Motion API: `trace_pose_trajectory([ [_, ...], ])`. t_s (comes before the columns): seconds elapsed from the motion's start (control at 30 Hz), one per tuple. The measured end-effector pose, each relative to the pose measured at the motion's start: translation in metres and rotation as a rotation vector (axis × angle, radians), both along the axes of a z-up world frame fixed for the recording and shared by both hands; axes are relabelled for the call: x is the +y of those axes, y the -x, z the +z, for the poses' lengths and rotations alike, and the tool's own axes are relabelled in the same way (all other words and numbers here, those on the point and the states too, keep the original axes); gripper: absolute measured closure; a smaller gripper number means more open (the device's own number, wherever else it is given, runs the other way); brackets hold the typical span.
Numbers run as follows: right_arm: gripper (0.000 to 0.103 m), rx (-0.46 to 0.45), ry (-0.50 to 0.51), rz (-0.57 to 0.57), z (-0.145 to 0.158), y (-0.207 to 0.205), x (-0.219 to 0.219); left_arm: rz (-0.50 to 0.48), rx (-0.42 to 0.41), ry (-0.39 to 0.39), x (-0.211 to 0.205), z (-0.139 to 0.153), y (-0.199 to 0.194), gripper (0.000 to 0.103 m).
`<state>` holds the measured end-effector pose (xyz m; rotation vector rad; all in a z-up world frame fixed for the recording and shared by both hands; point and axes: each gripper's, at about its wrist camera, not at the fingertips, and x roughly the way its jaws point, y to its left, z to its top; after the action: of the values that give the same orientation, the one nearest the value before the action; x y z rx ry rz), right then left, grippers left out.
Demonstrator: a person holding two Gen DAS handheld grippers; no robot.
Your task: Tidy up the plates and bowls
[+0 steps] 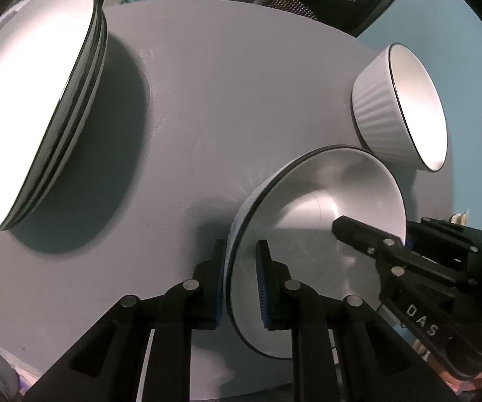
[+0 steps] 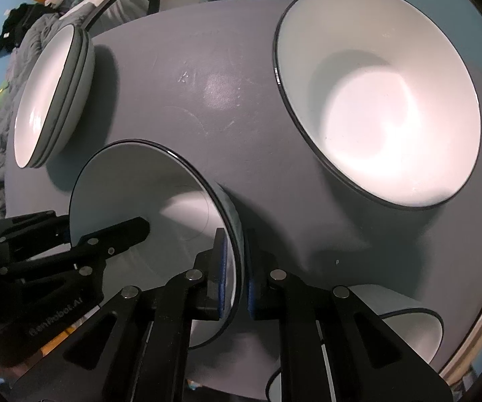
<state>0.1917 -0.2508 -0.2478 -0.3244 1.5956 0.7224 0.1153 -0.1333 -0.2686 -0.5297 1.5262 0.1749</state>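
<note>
Left gripper [image 1: 240,279] and right gripper [image 2: 239,274] fingers apparently pinch opposite rims of 1 bowl [image 1: 324,201].

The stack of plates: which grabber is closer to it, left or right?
Left. The left gripper grips the bowl on the rim facing the plate stack; the right gripper grips the far rim.

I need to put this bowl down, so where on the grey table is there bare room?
The widest bare patch of the table lies between the plate stack, the ribbed bowl and the held bowl, which both the left gripper and right gripper clamp. It is crowded at the near right edge, where another bowl sits.
</note>
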Motion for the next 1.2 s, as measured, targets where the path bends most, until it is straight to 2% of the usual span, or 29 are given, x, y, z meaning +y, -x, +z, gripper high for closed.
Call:
trace_pose_trajectory([
  [0.33,0.096,-0.004,0.009,-0.047,0.015,-0.002,-0.002,-0.006,0.004,-0.015,-0.013,0.011,-0.009,0.090],
  [0.5,0.096,-0.014,-0.004,-0.079,0.030,-0.008,-0.006,-0.013,-0.011,-0.014,-0.015,0.028,-0.018,0.091],
  [0.63,0.096,-0.035,-0.013,-0.097,0.053,-0.011,-0.010,-0.040,-0.040,-0.026,-0.021,0.050,-0.026,0.091],
  [0.83,0.096,-0.062,-0.014,-0.139,0.067,-0.033,-0.020,-0.054,-0.084,0.002,-0.025,0.075,-0.051,0.091],
  [0.97,0.096,-0.080,-0.016,-0.173,0.073,-0.049,-0.029,-0.082,-0.108,-0.011,-0.021,0.088,-0.070,0.091],
  [1.2,0.096,-0.105,-0.014,-0.238,0.079,-0.078,-0.042,-0.147,-0.137,-0.029,-0.033,0.096,-0.108,0.091],
])
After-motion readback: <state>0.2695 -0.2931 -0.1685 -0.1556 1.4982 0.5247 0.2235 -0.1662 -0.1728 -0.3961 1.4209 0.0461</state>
